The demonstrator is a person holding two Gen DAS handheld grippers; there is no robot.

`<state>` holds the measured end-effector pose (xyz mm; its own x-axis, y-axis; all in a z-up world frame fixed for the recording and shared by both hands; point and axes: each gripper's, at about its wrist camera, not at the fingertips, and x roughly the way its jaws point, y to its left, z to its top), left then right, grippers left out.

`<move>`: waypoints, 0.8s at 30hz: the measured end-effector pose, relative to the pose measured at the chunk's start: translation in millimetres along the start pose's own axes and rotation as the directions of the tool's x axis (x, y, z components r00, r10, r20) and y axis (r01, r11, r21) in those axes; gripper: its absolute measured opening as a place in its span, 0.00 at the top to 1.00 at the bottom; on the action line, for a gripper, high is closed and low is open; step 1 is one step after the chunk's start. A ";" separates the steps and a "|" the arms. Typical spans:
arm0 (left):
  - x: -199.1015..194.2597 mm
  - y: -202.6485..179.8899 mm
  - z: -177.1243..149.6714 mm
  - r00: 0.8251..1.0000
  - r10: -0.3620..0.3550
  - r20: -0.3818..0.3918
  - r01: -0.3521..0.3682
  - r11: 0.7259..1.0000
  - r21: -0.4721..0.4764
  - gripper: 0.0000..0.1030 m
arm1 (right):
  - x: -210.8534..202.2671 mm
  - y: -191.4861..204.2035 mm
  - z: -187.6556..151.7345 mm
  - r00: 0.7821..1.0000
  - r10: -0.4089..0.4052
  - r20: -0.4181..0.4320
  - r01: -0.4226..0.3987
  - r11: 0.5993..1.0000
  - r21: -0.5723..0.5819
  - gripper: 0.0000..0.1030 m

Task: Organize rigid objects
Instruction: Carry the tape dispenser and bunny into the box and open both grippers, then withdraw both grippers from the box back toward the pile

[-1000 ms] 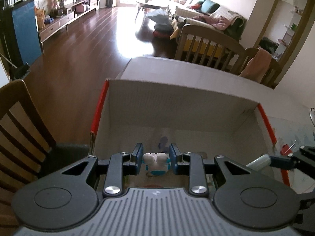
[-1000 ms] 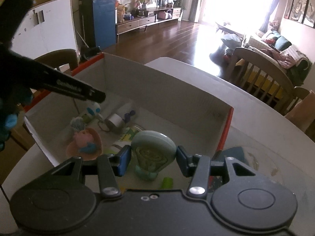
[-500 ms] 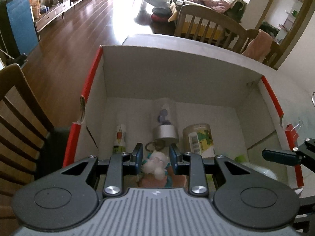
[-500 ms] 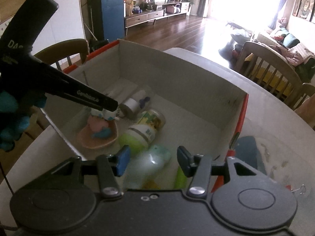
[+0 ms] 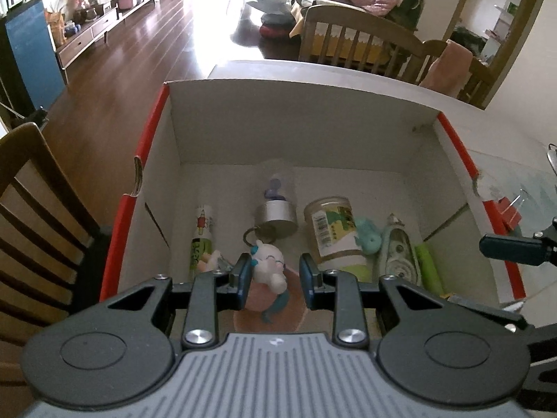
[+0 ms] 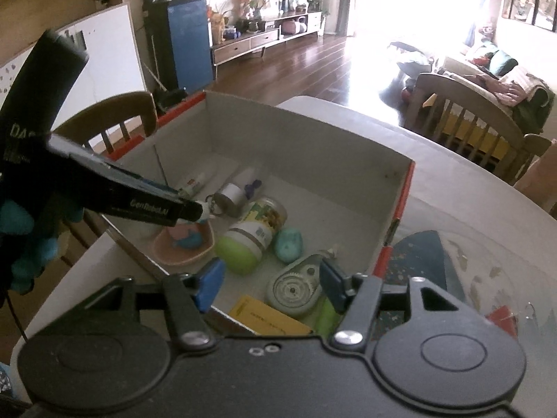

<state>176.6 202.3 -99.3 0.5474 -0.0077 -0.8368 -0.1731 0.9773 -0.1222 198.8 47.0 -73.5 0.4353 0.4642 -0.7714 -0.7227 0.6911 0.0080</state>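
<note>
Inside the white cardboard box [image 5: 306,132], the left gripper [image 5: 275,273] is hanging over a pink dish [image 6: 182,247], its narrowly parted jaws pinching a small white plush keychain [image 5: 268,266]. The right gripper [image 6: 271,287] is hovering above a pale green tape dispenser [image 6: 296,287], its jaws opening with nothing gripped.

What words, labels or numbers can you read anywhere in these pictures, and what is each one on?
"GenRobot.AI": white lettering along the finger of the left gripper, seen from the right wrist view.
"DA...": cut-off white letters on the black handle of that tool; the lines below are blurred.
Jar: barcode and green label, print too small to read.
Tube: coloured print, unreadable.
Yellow card: lines of text, too small.
</note>
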 end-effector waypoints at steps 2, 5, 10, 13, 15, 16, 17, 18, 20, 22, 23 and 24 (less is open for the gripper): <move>-4.9 -1.8 -1.2 1.000 -0.003 0.005 0.003 1.000 0.002 0.72 | -5.0 -1.2 -0.4 1.000 -0.003 0.009 0.003 1.000 0.008 0.41; -13.3 -6.1 -4.1 1.000 -0.001 0.013 0.001 1.000 0.007 0.72 | -12.3 -1.8 -2.5 1.000 -0.004 0.026 0.003 1.000 0.019 0.41; -31.7 -11.9 -9.8 0.999 0.012 0.044 -0.012 1.000 0.011 0.49 | -29.2 -2.8 -7.0 0.998 0.001 0.059 -0.003 1.000 0.030 0.41; -45.9 -15.7 -12.1 0.997 0.017 0.082 -0.018 1.000 0.014 0.39 | -39.0 -4.6 -9.6 0.997 0.008 0.079 -0.011 0.999 0.040 0.41; -53.5 -19.3 -13.2 0.995 0.022 0.096 -0.024 1.000 0.019 0.39 | -45.6 -6.5 -11.5 0.996 0.010 0.093 -0.015 0.999 0.049 0.38; -56.8 -21.3 -13.7 0.995 0.022 0.102 -0.024 0.999 0.021 0.39 | -48.9 -7.6 -12.8 0.995 0.011 0.100 -0.017 0.998 0.056 0.38; -60.5 -23.4 -14.6 0.994 0.021 0.108 -0.024 0.999 0.023 0.39 | -52.0 -8.4 -14.0 0.994 0.013 0.107 -0.019 0.998 0.061 0.38; -63.6 -25.4 -15.2 0.993 0.021 0.113 -0.024 0.999 0.025 0.39 | -55.3 -9.5 -14.8 0.993 0.014 0.114 -0.022 0.997 0.068 0.37; -69.6 -30.6 -17.1 0.992 0.019 0.123 -0.023 0.999 0.029 0.39 | -61.3 -11.5 -15.7 0.992 0.019 0.125 -0.029 0.996 0.079 0.35; -75.7 -35.2 -17.3 0.991 0.017 0.132 -0.021 0.999 0.032 0.39 | -67.6 -13.3 -17.8 0.990 0.019 0.140 -0.032 0.995 0.091 0.29; -78.6 -37.0 -18.1 0.991 0.013 0.136 -0.018 0.999 0.035 0.38 | -71.0 -14.5 -18.8 0.989 0.020 0.148 -0.034 0.995 0.099 0.28; -81.3 -39.6 -18.6 0.990 0.010 0.140 -0.016 0.999 0.038 0.38 | -74.6 -16.0 -19.8 0.988 0.021 0.155 -0.038 0.994 0.105 0.27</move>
<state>123.7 160.3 -36.3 0.6549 0.0320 -0.7550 -0.1504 0.9846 -0.0887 167.2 -9.7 -28.6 0.4977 0.5587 -0.6634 -0.6783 0.7274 0.1037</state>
